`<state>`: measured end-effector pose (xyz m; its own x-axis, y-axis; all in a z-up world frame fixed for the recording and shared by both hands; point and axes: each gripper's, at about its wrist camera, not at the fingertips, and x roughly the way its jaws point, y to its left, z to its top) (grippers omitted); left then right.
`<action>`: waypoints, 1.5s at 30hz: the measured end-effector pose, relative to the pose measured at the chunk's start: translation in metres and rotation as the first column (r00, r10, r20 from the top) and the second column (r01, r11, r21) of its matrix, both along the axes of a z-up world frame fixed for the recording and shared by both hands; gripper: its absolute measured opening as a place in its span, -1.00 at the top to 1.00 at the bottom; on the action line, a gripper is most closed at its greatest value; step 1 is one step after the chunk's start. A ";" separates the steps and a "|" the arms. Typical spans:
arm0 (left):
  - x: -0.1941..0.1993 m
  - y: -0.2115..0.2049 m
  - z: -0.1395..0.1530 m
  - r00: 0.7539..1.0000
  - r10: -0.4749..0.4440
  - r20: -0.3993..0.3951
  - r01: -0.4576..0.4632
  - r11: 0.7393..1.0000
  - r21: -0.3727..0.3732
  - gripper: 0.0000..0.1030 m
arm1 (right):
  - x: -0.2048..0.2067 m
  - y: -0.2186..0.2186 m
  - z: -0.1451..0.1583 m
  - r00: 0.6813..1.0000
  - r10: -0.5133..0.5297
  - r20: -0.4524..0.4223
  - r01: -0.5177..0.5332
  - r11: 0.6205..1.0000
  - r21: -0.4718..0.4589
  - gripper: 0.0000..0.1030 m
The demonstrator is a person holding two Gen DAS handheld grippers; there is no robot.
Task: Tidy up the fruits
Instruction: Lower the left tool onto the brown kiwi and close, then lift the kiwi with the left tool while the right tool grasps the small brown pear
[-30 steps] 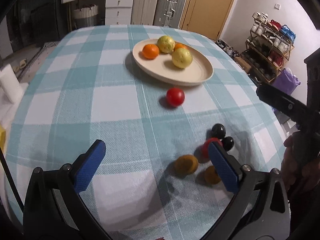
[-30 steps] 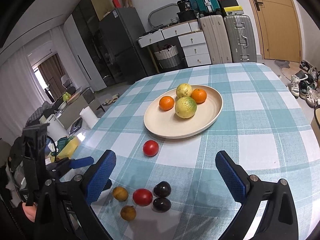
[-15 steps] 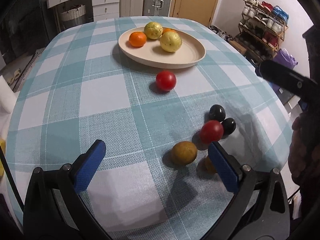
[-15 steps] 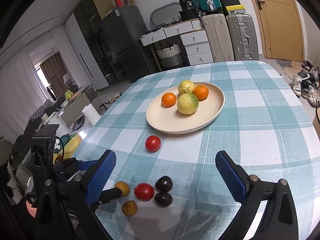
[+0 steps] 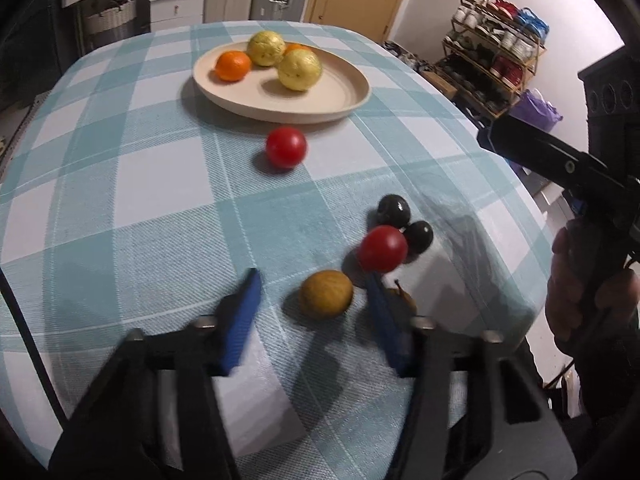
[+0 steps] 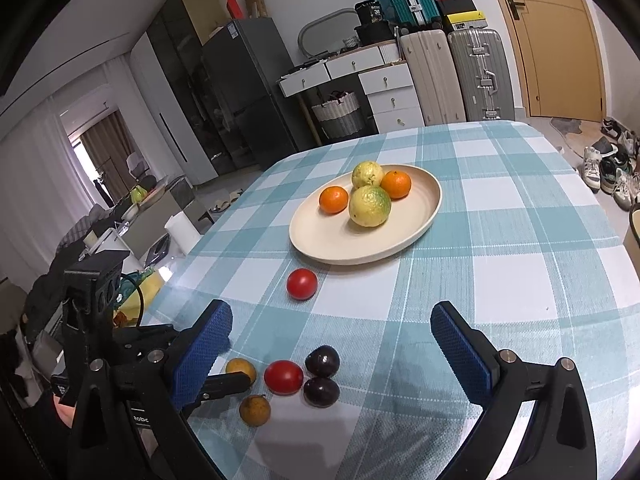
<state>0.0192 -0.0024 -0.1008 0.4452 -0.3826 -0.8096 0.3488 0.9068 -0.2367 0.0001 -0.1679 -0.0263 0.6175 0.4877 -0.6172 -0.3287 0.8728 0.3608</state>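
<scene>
Left gripper (image 5: pixel 312 304) low over the checked tablecloth (image 5: pixel 120 200), blue pads apart either side of a brownish-yellow fruit (image 5: pixel 326 294), no contact visible (frame blurred). Right gripper (image 6: pixel 332 336) wide apart and holding nothing, hovering over the near table edge; just beside the brownish fruit sit a red tomato (image 6: pixel 283 377), two dark plums (image 6: pixel 322 360) touching each other, and a second small brown fruit (image 6: pixel 255 410). Another tomato (image 6: pixel 302 284) lies alone near the cream plate (image 6: pixel 332 248), which holds two oranges (image 6: pixel 333 199) and two yellow-green citrus (image 6: pixel 369 206).
</scene>
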 end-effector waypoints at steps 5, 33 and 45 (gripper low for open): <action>-0.003 -0.002 -0.004 0.999 -0.050 -0.005 0.050 0.997 -0.051 0.51 | -0.006 -0.001 -0.007 1.000 0.007 -0.029 -0.006 1.000 0.011 -0.97; -0.007 0.053 0.034 0.994 0.103 0.043 -0.092 0.976 -0.199 0.50 | -0.050 0.046 -0.053 0.971 0.185 -0.148 -0.184 0.983 0.022 -0.96; -0.007 0.054 0.027 0.994 0.109 0.014 -0.104 0.973 -0.204 0.50 | -0.045 0.067 -0.057 0.956 0.243 -0.162 -0.238 0.970 0.046 -0.58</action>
<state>0.0123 0.0515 -0.0735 0.5112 -0.4866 -0.7084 0.2607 0.8732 -0.4117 -0.0447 -0.1014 -0.0836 0.3704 0.6260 -0.6862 -0.4616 0.7652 0.4489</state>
